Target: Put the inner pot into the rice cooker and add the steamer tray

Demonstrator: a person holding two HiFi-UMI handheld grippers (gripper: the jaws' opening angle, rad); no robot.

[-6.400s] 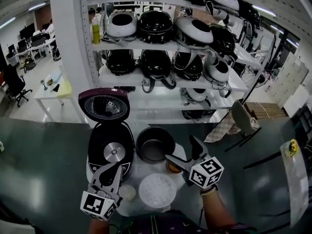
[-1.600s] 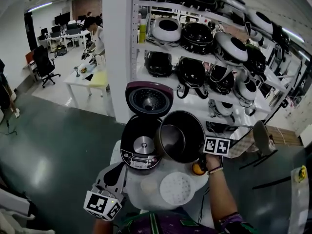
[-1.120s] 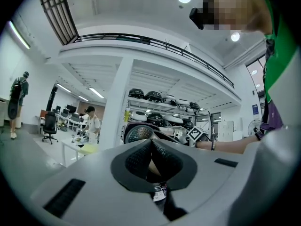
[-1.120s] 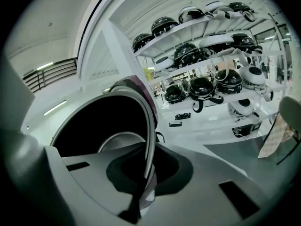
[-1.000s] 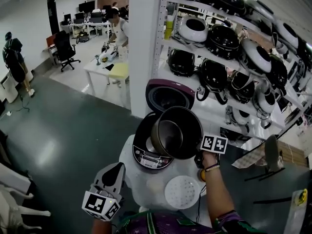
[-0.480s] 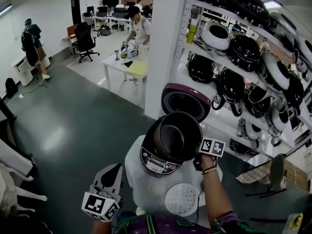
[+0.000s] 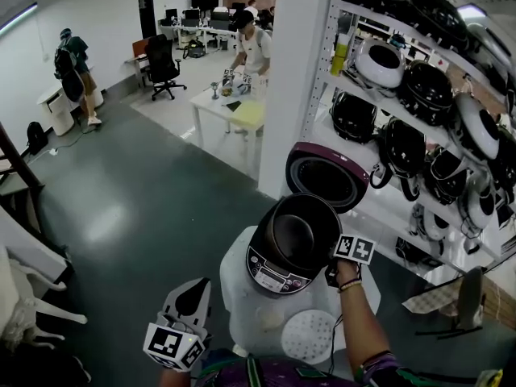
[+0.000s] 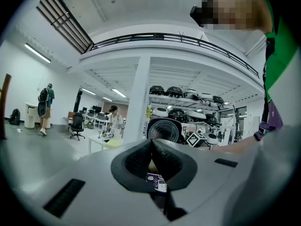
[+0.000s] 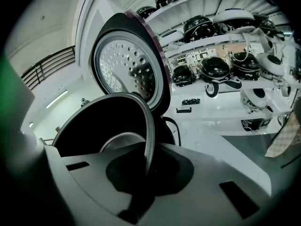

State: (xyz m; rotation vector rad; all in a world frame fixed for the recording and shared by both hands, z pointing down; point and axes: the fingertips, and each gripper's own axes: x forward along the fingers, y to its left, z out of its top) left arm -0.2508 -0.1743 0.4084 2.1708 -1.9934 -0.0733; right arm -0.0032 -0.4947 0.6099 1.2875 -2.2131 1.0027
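Head view: right gripper (image 7: 333, 258) pinches the pot (image 7: 294, 230) by its rim. The pot is in or just over the cooker (image 7: 274, 274), tray (image 7: 311, 334) lies apart.
Left gripper view: left gripper (image 8: 153, 160) pressed together, empty.
Right gripper view: rim clamped, lid (image 9: 126, 67) up.
Best to level and centre the pot, and release only once it's seated.

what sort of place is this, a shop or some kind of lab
Most likely a workshop or test lab inside an open-plan office: shelving packed with rice cookers, with an office chair and a white work table behind.
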